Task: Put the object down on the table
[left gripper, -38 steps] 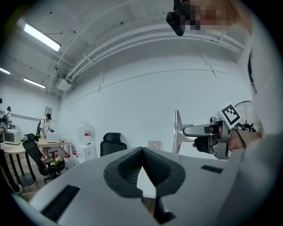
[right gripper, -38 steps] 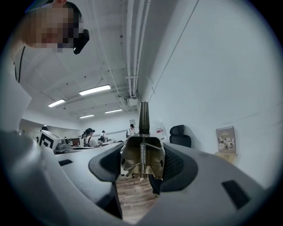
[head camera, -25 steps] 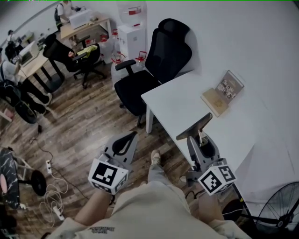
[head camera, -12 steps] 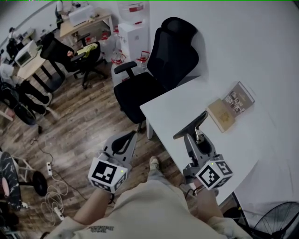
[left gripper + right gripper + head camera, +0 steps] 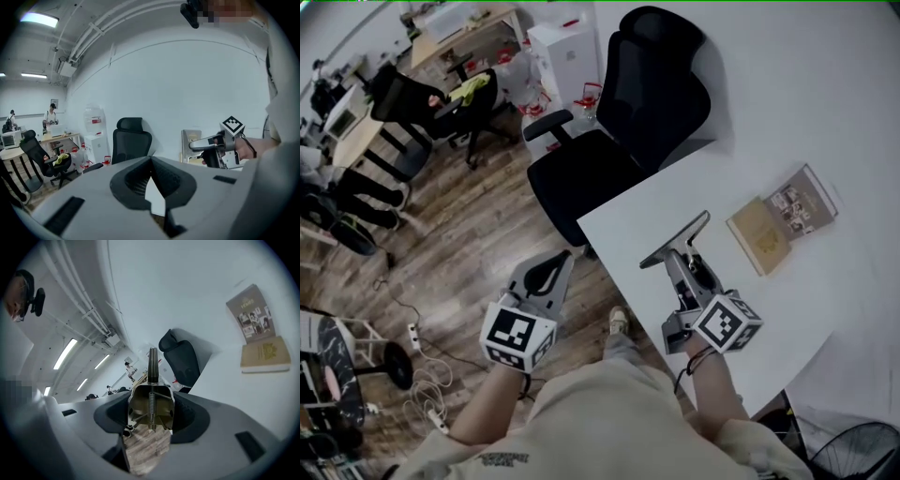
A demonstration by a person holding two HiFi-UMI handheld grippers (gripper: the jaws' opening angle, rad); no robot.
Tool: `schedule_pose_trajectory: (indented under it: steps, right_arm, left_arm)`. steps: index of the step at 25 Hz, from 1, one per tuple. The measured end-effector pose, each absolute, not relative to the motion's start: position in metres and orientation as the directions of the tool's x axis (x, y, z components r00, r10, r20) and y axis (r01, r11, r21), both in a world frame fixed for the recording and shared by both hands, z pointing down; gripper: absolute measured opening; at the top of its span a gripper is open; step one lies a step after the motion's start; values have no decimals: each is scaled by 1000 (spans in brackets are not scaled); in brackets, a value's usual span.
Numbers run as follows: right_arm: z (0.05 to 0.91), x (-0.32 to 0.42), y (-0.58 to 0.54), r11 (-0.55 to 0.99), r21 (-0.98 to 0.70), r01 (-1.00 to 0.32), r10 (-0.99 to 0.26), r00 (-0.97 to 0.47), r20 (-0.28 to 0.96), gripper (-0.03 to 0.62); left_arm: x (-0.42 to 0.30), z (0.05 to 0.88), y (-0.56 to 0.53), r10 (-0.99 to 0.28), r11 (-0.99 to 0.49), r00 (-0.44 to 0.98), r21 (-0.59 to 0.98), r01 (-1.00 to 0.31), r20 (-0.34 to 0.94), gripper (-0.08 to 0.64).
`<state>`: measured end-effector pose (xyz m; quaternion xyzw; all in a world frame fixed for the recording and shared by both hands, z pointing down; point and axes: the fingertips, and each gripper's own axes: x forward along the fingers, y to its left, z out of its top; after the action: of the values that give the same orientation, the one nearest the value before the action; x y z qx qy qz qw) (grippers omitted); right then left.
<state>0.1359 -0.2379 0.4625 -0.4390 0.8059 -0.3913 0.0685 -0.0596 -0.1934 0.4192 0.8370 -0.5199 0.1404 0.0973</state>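
My right gripper (image 5: 684, 262) is shut on a grey metal stapler-like tool (image 5: 675, 241) with a long flat bar and a spring (image 5: 151, 399). It holds the tool over the near-left part of the white table (image 5: 825, 300); whether the tool touches the top I cannot tell. In the right gripper view the tool (image 5: 151, 380) stands upright between the jaws. My left gripper (image 5: 546, 277) hangs over the wooden floor left of the table, shut and holding nothing. The left gripper (image 5: 151, 161) view shows its jaws meeting at the tips, with the tool (image 5: 206, 143) off to the right.
A tan book (image 5: 759, 234) and a booklet (image 5: 806, 199) lie on the table just right of the tool. A black office chair (image 5: 628, 122) stands at the table's far-left corner. Desks, chairs and people fill the room's far left. A fan (image 5: 862, 450) stands at bottom right.
My right gripper has carried the tool from the table's near edge further in over the top. The left gripper has hardly moved. The head view has swung a little.
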Motion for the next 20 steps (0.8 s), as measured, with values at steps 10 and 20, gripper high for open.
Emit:
schedule_pose_trajectory:
  steps: [10, 20]
  right_arm:
    - [530, 120, -283, 113, -839, -533, -716, -629, 303, 238]
    - [560, 80, -306, -2, -859, -511, -720, -596, 356, 238]
  left_arm:
    - [-59, 455, -248, -813, -442, 419, 40, -896, 403, 20]
    - [-91, 476, -273, -773, -471, 459, 88, -878, 438, 20]
